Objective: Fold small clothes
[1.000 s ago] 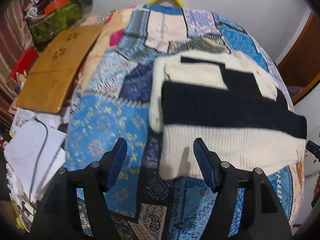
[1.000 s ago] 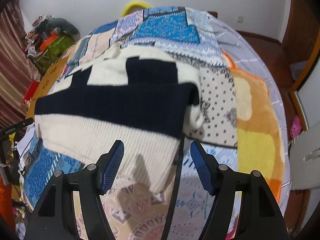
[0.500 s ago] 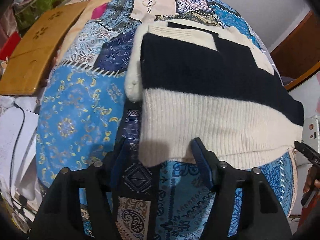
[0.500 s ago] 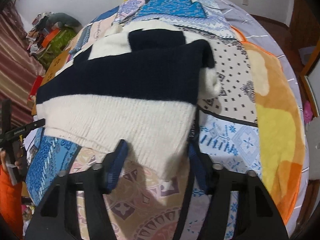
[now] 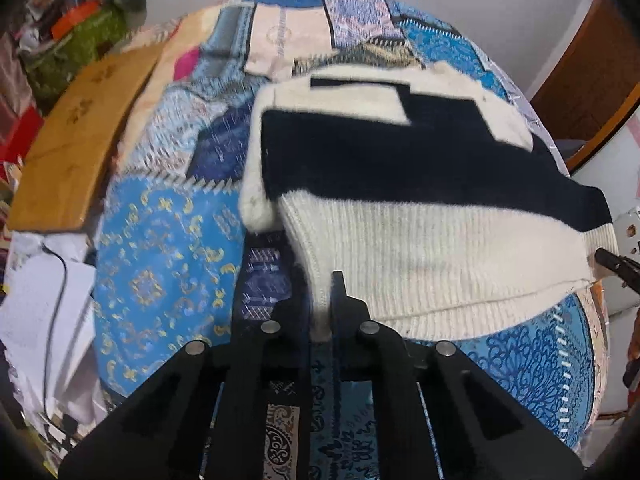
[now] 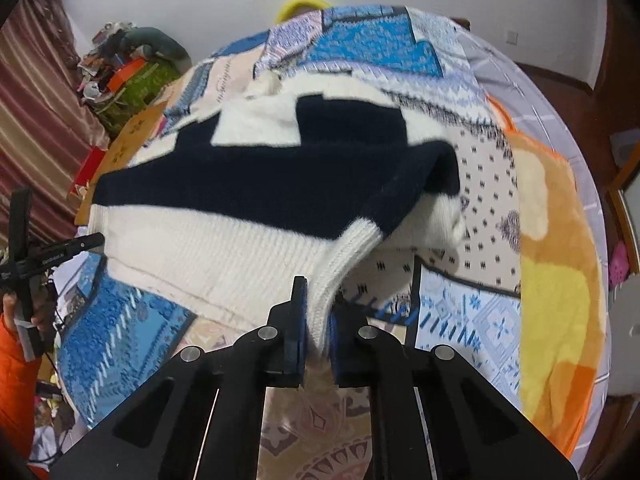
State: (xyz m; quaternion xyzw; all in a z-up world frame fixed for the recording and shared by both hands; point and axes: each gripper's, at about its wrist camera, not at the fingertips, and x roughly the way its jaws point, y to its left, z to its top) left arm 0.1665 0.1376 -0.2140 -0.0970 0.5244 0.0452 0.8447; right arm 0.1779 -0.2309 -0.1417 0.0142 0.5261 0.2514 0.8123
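Sweater [image 5: 420,184] hem in 2 hand-held grippers

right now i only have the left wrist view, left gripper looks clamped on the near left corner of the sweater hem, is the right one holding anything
Observer: Yes. The right gripper is shut on the sweater at the hem's other near corner, white ribbed knit pinched between its fingers.
Operator: is that corner off the bed
Observer: It is raised. The hem arcs up from the quilt into the jaws.
Operator: anything on the bed past that side
Observer: An orange and yellow blanket lies beyond the sweater's right edge, apart from it.
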